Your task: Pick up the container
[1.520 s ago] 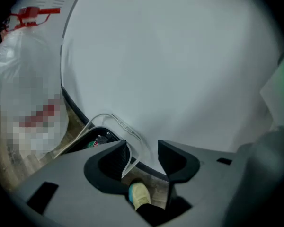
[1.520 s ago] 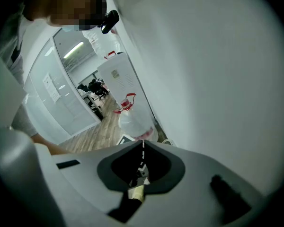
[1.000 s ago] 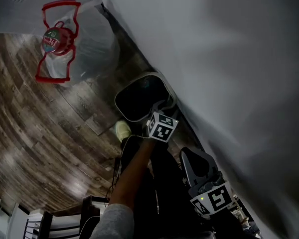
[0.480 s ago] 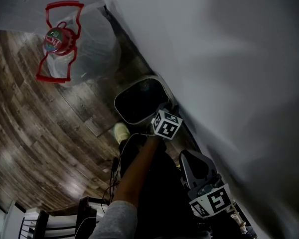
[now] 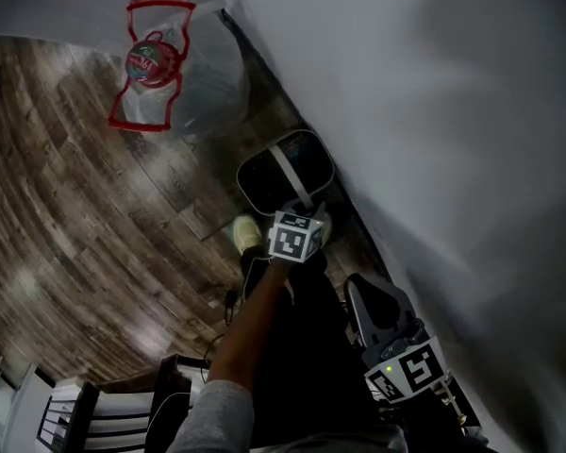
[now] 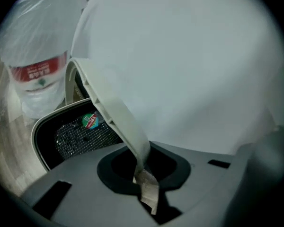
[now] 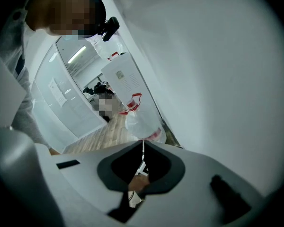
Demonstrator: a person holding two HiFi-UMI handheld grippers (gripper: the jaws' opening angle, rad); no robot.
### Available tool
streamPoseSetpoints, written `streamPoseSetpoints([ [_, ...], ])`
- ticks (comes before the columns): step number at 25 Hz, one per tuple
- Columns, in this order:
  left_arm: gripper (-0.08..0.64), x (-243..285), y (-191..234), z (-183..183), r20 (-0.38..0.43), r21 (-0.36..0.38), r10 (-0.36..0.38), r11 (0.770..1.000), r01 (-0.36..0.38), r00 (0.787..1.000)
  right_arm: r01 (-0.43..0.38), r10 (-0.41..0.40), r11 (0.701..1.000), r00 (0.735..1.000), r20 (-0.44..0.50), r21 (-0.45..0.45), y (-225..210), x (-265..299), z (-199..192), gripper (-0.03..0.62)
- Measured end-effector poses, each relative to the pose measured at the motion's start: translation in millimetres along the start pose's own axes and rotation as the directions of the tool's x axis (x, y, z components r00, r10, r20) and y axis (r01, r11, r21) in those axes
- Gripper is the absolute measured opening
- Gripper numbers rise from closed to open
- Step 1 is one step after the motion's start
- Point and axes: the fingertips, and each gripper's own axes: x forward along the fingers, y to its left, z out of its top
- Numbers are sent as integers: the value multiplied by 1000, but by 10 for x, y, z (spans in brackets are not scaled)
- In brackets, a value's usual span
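Container (image 5: 285, 168), a dark bin with a pale rim, lies just beyond the left tongs (image 5: 307, 217) in the head view, hard against the white wall (image 5: 453, 111) over the wooden floor (image 5: 66, 215). Its pale handle (image 5: 292, 173) arches across the opening towards those tongs. The right tongs (image 5: 366, 295) hang behind the left pair, well apart from the bin. Far ahead of both stands a big water bottle (image 5: 156, 64) with a red carrying frame.

In the left gripper view, the left tongs (image 6: 146, 193) have just been closing and now pinch the handle (image 6: 113, 112), which rises out of the jaws in a curve. The container's rim (image 6: 38, 136) shows ahead and to the left, with a round red and green label (image 6: 91, 121) inside. The bottle (image 6: 38, 79) is beyond it.

In the right gripper view, the right tongs (image 7: 132, 195) have their jaws drawn together with nothing between them. The bottle (image 7: 142, 122) stands far ahead of them by the wall.
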Motion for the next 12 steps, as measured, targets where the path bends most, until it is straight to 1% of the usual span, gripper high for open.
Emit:
streamPoseSetpoints([
  [2, 52, -117, 90, -46, 22, -110, 14, 994, -12, 1000, -8, 8, 1000, 1000, 5, -3, 63, -5, 43, 26],
  [3, 55, -166, 136, -68, 32, -172, 30, 985, -24, 999, -9, 9, 1000, 1000, 4, -2, 80, -5, 54, 26],
  [5, 61, -251, 249, -100, 44, -279, 87, 958, -71, 995, -12, 12, 1000, 1000, -2, 7, 102, 5, 63, 26],
  [6, 72, -295, 335, -104, 46, -315, 133, 942, -112, 990, -13, 13, 1000, 1000, -6, 13, 109, 14, 63, 26],
  [8, 63, -401, 571, -86, 42, -365, 239, 908, -208, 970, -12, 13, 1000, 1000, -12, 22, 116, 27, 63, 26],
  [9, 63, -446, 683, -73, 31, -384, 272, 892, -240, 962, -12, 12, 1000, 1000, -13, 24, 115, 28, 66, 26],
  [10, 50, -478, 771, -70, 16, -401, 288, 879, -258, 957, -10, 11, 1000, 1000, -14, 25, 112, 26, 69, 26],
  [12, 35, -515, 873, -112, -23, -440, 294, 855, -273, 956, -6, 6, 1000, 1000, -16, 26, 100, 13, 86, 26],
])
